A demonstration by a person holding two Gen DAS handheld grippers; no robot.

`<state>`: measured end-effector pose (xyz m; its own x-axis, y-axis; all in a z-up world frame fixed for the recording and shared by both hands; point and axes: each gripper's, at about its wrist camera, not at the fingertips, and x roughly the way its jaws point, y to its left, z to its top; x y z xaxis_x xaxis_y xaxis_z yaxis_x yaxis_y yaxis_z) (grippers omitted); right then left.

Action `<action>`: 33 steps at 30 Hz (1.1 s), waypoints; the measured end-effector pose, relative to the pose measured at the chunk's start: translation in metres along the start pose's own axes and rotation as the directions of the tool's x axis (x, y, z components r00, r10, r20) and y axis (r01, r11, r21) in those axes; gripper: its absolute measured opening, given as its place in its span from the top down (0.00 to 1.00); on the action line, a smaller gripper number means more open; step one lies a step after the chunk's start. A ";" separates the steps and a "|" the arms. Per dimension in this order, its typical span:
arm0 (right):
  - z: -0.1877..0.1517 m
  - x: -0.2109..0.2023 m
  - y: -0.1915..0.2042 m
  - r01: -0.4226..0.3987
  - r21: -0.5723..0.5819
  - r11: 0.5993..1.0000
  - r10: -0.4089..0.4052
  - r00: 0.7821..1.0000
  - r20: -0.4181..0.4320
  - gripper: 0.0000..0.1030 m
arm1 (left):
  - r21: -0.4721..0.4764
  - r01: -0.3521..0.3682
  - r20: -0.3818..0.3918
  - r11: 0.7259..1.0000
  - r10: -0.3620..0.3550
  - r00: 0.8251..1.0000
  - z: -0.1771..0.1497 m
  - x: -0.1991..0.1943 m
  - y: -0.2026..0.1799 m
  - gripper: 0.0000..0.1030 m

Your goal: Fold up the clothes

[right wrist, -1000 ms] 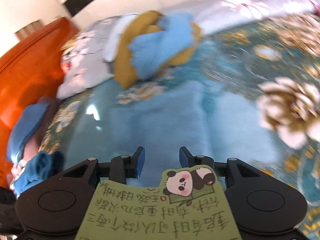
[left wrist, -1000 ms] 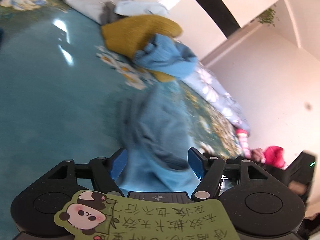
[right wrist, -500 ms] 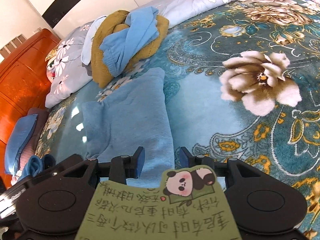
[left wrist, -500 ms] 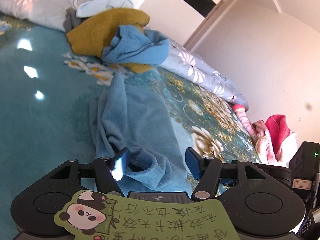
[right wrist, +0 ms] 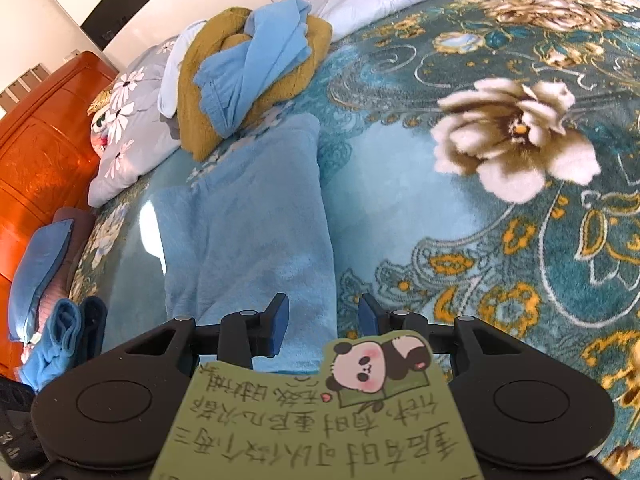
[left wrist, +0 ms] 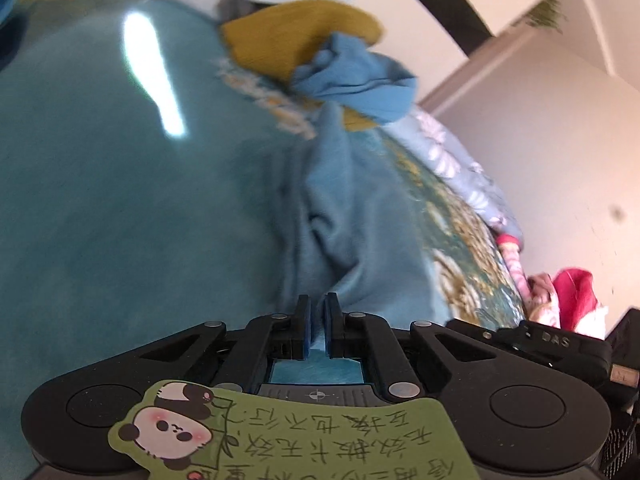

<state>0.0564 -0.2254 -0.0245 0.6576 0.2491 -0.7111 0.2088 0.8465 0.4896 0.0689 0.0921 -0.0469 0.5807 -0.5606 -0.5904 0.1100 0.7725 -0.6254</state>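
A light blue garment (right wrist: 248, 216) lies stretched out on the teal floral bedspread (right wrist: 500, 240). In the left wrist view the same garment (left wrist: 360, 220) runs away from my left gripper (left wrist: 318, 320), which is shut on its near edge, with blue cloth showing between the pads. My right gripper (right wrist: 322, 318) is open and empty, hovering just above the near right edge of the garment. That view is sharp; the left wrist view is blurred.
A pile of a mustard sweater (right wrist: 208, 120) and a blue garment (right wrist: 256, 68) lies at the far end. A floral quilt (right wrist: 132, 120), an orange headboard (right wrist: 36, 152), folded blue clothes (right wrist: 56, 336) and pink clothes (left wrist: 568, 292) lie around.
My left gripper has closed on the near edge of the light blue garment; it was open half a second ago. The right gripper has stayed open and shifted slightly closer to the garment.
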 end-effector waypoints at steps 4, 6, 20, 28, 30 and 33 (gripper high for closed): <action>-0.005 0.004 -0.001 -0.002 0.011 1.000 0.003 1.000 -0.013 0.61 | -0.036 -0.020 0.003 0.999 0.020 1.000 0.002 -0.004 0.013 0.96; -0.007 0.003 -0.002 -0.015 0.013 1.000 0.015 1.000 -0.010 0.61 | -0.054 0.008 0.024 0.999 -0.007 1.000 0.009 -0.009 0.016 0.95; -0.025 0.018 -0.027 -0.164 0.194 0.967 0.156 0.986 0.057 0.43 | 0.143 0.053 -0.077 0.988 -0.042 0.996 0.104 0.072 -0.016 0.09; -0.038 0.032 -0.029 -0.291 0.289 0.912 0.271 0.956 0.108 0.36 | 0.108 0.098 -0.155 0.989 -0.080 0.985 0.116 0.128 -0.011 0.09; -0.039 0.035 -0.028 -0.304 0.299 0.905 0.280 0.952 0.120 0.34 | 0.056 0.123 -0.140 0.991 -0.114 0.984 0.117 0.130 -0.005 0.09; -0.040 0.038 -0.026 -0.319 0.310 0.896 0.290 0.947 0.136 0.34 | -0.017 0.128 -0.116 0.992 -0.129 0.985 0.119 0.130 0.003 0.39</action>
<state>0.0474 -0.2195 -0.0845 0.7816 0.4178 -0.4631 0.2019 0.5330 0.8217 0.2407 0.0568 -0.0645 0.4646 -0.6861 -0.5598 0.1691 0.6893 -0.7045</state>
